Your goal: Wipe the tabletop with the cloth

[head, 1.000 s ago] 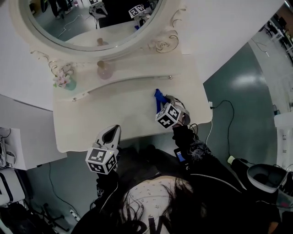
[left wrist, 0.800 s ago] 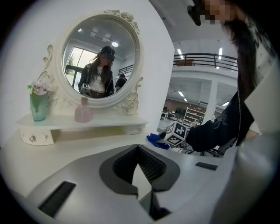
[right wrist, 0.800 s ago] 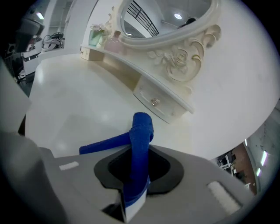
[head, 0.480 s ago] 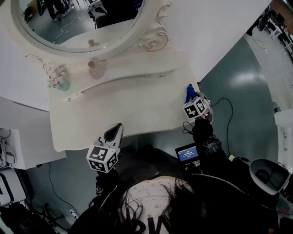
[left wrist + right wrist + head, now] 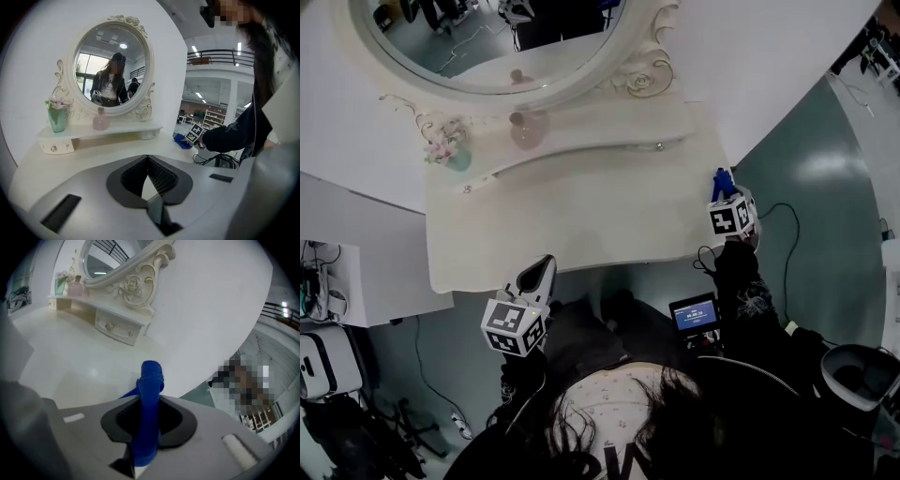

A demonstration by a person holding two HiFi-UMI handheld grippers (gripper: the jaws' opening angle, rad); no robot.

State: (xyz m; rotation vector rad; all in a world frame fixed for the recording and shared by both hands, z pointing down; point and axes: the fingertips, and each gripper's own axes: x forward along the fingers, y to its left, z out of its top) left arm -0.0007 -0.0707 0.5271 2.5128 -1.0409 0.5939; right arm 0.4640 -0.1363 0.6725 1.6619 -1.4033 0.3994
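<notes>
**A:** Where's the cloth?

**B:** The bunched blue fabric cloth (image 5: 151, 378) is pinched in the right gripper (image 5: 724, 192), whose jaws are clamped on its lower part. The free end runs out along the jaws, toward 12 o'clock in the right gripper view. In the head view it sits at the 3 o'clock edge of the cream-white vanity tabletop (image 5: 572, 225). I can't tell whether it touches the surface.

**A:** Which way is there to wipe?

**B:** Nearly all the tabletop lies toward 9 o'clock from the cloth, so I'd judge the next stroke has to run that way.

**A:** And the other tongs?

**B:** The left gripper (image 5: 536, 274) hangs off the front edge near 7 o'clock, well apart from the cloth, with its jaws closed on nothing. The right one is plainly nearer.

**A:** Anything in the way?

**B:** A pink glass bottle (image 5: 527, 131) and a teal vase of flowers (image 5: 452, 155) stand toward 11 o'clock, both on the raised shelf rather than the flat top.
</notes>
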